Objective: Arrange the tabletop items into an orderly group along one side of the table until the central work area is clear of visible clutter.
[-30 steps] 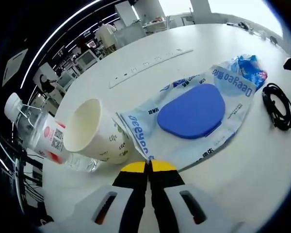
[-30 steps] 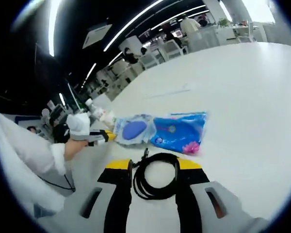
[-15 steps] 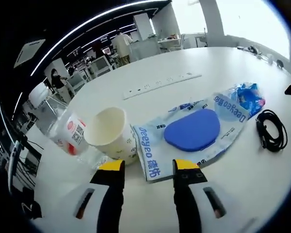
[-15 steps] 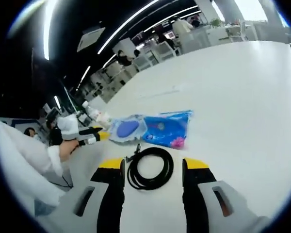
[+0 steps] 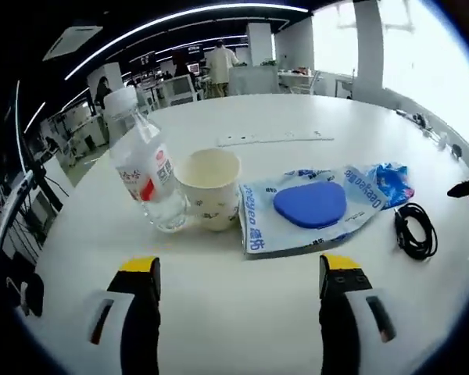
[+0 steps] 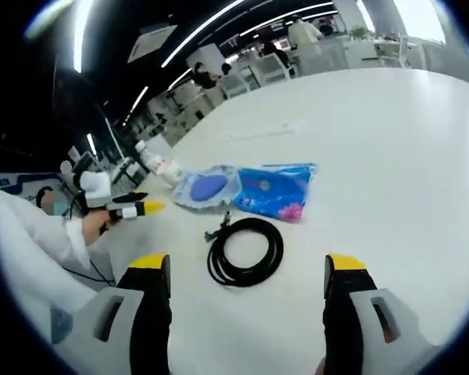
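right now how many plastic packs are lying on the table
2: a pale wipes pack with a blue oval lid beside the cream paper cup, and a bright blue pack touching its far end, near the coiled black cable.

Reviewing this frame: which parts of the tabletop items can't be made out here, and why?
- Blue tissue pack, left gripper view: mostly covered by the wipes pack lying over it.
- Paper cup, right gripper view: too small and partly behind the wipes pack to read.
- Water bottle label, left gripper view: print too small to read.
- Black cable ends, left gripper view: the plug is too small to identify.
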Motion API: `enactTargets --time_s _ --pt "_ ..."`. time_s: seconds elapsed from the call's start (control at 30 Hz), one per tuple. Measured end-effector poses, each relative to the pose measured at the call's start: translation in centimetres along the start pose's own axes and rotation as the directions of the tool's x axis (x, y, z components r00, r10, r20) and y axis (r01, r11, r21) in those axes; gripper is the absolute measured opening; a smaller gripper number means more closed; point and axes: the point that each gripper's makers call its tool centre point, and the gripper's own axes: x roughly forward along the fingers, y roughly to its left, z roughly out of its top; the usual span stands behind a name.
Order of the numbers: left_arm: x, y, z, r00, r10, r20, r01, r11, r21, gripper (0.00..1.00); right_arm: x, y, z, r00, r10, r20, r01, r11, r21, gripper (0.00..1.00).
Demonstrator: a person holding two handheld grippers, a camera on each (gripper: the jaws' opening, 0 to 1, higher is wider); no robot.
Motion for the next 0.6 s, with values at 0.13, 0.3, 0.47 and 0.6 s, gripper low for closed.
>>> enactTargets --time_s 0.13,0.3,0.47,0.6 --pt "-1.1 0.7 0.1 1.000 0.008 0.009 -0.008 1.000 -0.011 0.99 -0.2 0.0 -0.6 1.000 0.013 -0.017 -0.012 1.000 0.013 0.84" --pt "-2.2 1.5 0.0 1.000 0.013 0.002 -0.013 0.999 -0.050 1.00 -0.5 0.2 -1.8 0.997 0.029 -0.068 -0.028 0.999 0.015 0.86" --pt "-3.0 1.7 -0.7 1.000 -0.021 -0.023 0.019 0.999 -0.050 1.00 -0.8 0.7 -2.5 0.995 0.061 -0.081 -0.056 0.997 0.059 0.89" --pt "-3.8 2.1 -1.3 0.998 -0.038 -0.047 0.037 0.999 -0.023 1.00 -0.9 0.9 -2.9 0.993 0.058 -0.104 -0.055 0.998 0.036 0.91"
